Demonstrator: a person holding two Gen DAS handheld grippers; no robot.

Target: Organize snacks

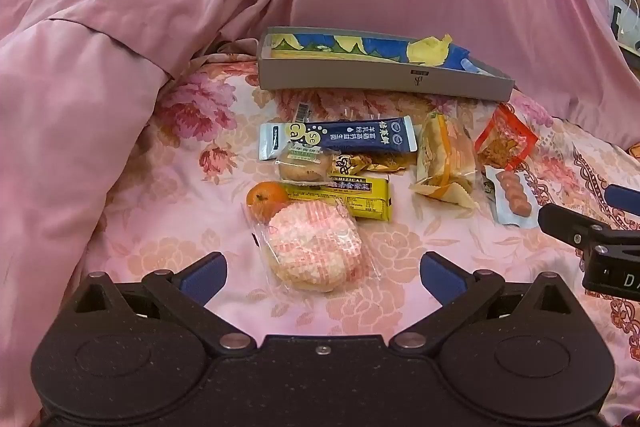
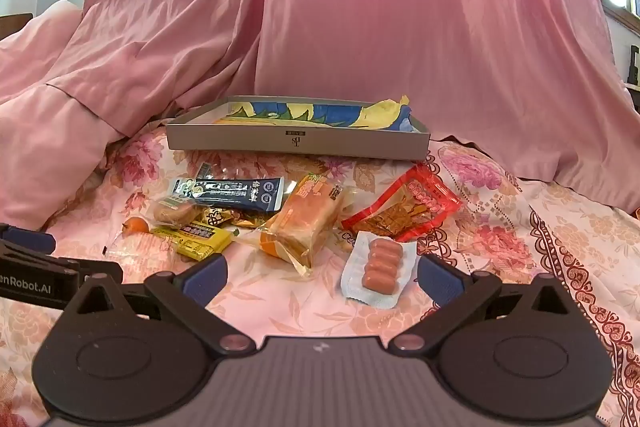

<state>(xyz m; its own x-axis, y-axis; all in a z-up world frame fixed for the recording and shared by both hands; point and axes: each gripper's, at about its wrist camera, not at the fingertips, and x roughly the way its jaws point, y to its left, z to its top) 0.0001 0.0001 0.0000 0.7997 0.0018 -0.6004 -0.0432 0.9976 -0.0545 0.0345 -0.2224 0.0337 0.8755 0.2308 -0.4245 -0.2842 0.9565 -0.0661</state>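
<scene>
Pink quilt (image 2: 360, 27) heaped behind, over a floral bedsheet (image 2: 500, 247). Grey shallow box (image 2: 296, 143) at the sheet's far side, lined with blue-and-yellow paper, well apart from both grippers. Snacks scattered just in front of it: dark blue sachet (image 1: 360, 141), wrapped bread (image 2: 308, 227), red packet (image 2: 412, 207), yellow bar (image 1: 352, 197), small sausage pack (image 2: 380, 267), pink-wrapped round cake (image 1: 316, 251), orange mandarin (image 1: 264, 199) touching that cake. Left gripper (image 1: 323, 275) low over the cake, jaws released and spread wide, nothing grasped. Right gripper (image 2: 320, 277) near the sausage pack, jaws likewise released, empty, the pack lying between the fingertips but untouched.
</scene>
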